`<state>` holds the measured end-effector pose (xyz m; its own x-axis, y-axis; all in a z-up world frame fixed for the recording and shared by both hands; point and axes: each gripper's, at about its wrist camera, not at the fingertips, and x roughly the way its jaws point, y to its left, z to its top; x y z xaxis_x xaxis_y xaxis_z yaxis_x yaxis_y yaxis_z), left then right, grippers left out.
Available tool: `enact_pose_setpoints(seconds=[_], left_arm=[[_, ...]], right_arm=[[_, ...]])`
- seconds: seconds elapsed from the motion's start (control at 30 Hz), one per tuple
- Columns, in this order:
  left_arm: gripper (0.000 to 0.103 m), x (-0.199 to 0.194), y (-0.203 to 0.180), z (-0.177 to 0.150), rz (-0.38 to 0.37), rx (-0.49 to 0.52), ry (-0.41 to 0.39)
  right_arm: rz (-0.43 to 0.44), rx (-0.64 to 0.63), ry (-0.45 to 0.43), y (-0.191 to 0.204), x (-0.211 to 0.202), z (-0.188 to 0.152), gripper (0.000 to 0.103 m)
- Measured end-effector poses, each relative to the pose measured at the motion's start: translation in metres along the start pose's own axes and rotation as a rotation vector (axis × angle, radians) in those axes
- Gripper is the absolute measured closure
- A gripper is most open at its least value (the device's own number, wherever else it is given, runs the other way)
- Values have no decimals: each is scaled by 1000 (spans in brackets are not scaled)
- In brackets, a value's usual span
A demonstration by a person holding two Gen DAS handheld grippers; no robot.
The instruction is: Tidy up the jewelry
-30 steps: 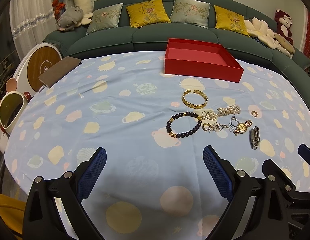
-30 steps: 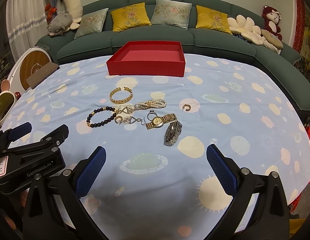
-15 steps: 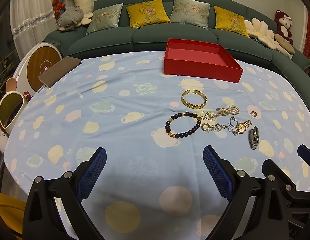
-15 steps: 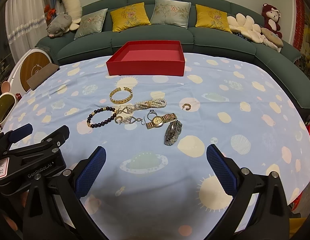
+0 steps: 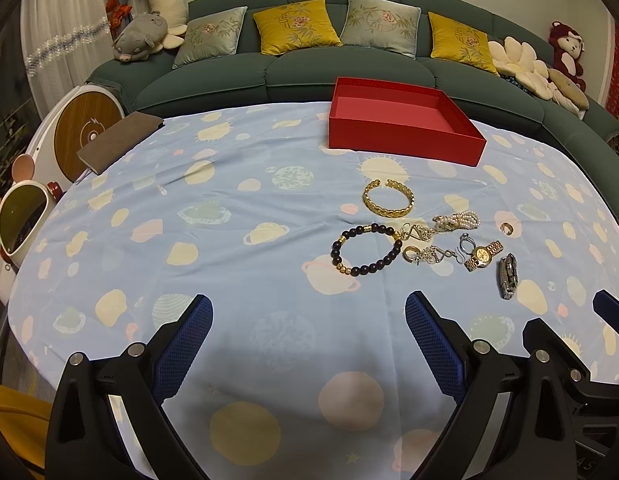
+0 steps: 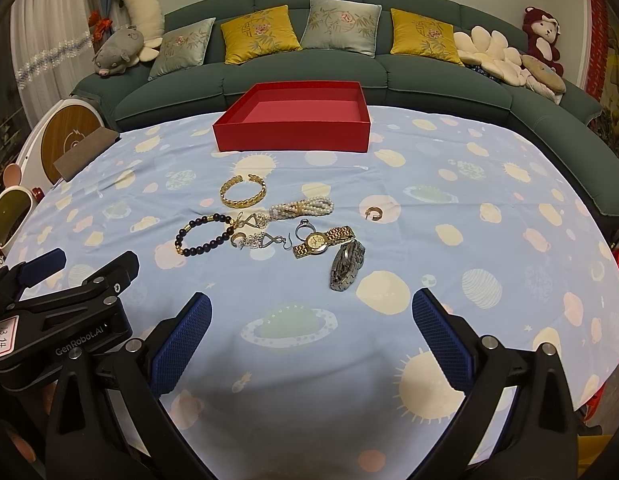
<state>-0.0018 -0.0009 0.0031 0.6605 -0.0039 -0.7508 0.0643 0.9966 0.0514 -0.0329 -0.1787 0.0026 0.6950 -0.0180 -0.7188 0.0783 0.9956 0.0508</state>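
Observation:
An empty red box (image 5: 401,120) (image 6: 293,120) stands at the far side of the table. In front of it lies a cluster of jewelry: a gold bangle (image 5: 388,198) (image 6: 243,191), a dark bead bracelet (image 5: 365,250) (image 6: 205,235), a pearl bracelet (image 6: 303,207), a gold watch (image 6: 323,241), a silver watch (image 6: 346,265), silver earrings (image 6: 261,240) and a small gold ring (image 6: 374,213). My left gripper (image 5: 307,344) is open and empty, near the table's front edge. My right gripper (image 6: 311,340) is open and empty, to its right.
A blue planet-print cloth (image 5: 229,240) covers the table. A brown notebook (image 5: 119,140) lies at the far left edge. A green sofa (image 6: 309,68) with cushions and plush toys curves behind the table. The left gripper's body (image 6: 61,312) shows at the right wrist view's left.
Both views have shifted only slightly; the jewelry and box have not moved, and both grippers stay open.

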Motion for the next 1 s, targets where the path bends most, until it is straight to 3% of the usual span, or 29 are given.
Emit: enact_pose_setpoints(seconds=[1.0], left_arm=[[9, -1, -2, -1, -12, -3, 6]], right_arm=[[6, 6, 4, 1, 1, 0, 5]])
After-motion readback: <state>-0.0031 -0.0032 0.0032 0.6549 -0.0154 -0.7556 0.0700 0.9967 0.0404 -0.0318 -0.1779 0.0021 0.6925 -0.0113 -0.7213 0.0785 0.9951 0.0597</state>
